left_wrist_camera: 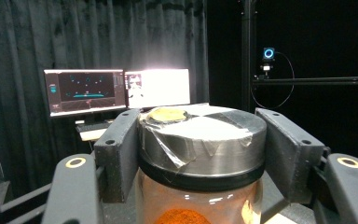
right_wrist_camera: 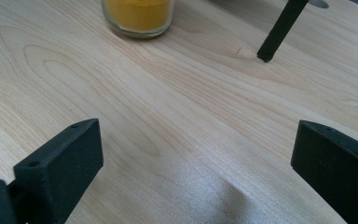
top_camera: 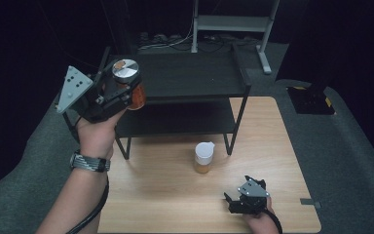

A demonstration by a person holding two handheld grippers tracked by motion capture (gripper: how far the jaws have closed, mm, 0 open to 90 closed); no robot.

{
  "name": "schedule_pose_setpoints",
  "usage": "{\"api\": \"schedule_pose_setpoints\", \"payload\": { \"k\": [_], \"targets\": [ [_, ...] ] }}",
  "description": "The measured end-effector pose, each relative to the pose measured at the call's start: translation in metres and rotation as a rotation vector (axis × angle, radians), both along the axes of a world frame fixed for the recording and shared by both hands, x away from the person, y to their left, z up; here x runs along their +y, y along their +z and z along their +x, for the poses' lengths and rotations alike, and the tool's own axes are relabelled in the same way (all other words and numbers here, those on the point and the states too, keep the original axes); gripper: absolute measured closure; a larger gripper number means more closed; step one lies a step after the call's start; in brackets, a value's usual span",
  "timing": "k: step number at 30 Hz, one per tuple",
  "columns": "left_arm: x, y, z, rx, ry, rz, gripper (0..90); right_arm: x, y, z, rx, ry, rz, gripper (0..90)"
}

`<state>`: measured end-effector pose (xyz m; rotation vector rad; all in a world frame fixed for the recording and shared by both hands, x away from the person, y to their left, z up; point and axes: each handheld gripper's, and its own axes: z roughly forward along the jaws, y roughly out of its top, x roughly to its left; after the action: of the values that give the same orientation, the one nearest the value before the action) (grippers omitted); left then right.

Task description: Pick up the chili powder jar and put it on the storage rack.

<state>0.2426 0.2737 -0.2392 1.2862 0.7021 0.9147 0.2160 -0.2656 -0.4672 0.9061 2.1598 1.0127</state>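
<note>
My left gripper (top_camera: pixel 121 92) is raised at the left end of the black shelf (top_camera: pixel 190 78), shut on a glass jar (top_camera: pixel 125 70) with a silver lid and orange-brown contents. In the left gripper view the jaws press both sides of the taped lid of this jar (left_wrist_camera: pixel 200 140), held upright in the left gripper (left_wrist_camera: pixel 200 158). A second jar (top_camera: pixel 204 157), white-lidded with yellow contents, stands on the wooden table (top_camera: pixel 175 204) in front of the shelf. My right gripper (top_camera: pixel 237 191) rests low near the table's front right, open with nothing between its jaws. From the right gripper (right_wrist_camera: pixel 191 140), the yellow jar (right_wrist_camera: pixel 139 16) lies ahead.
The black two-tier shelf stands across the back of the table; one of its legs (right_wrist_camera: pixel 277 30) comes down near the yellow jar. Grey padding (top_camera: pixel 350 161) surrounds the table. Two lit monitors (left_wrist_camera: pixel 116 91) glow behind the held jar.
</note>
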Motion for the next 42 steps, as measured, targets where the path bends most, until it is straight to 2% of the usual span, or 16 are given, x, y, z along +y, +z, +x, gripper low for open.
{"api": "schedule_pose_setpoints", "payload": {
  "k": [3,10,26,42],
  "targets": [
    [-0.002,0.002,0.004,0.000,0.005,0.005,34.9,0.000,0.000,0.000,0.001,-0.001,0.001,1.5],
    [-0.010,0.005,0.027,0.013,0.026,-0.004,34.9,0.000,0.000,0.000,0.002,0.000,0.001,1.5],
    [-0.023,0.008,0.060,0.048,0.070,-0.005,34.9,0.000,0.000,0.000,0.003,0.002,0.001,1.5],
    [-0.029,0.003,0.072,0.083,0.074,0.002,34.9,-0.001,0.000,0.000,0.002,0.006,0.003,1.5]
  ]
}}
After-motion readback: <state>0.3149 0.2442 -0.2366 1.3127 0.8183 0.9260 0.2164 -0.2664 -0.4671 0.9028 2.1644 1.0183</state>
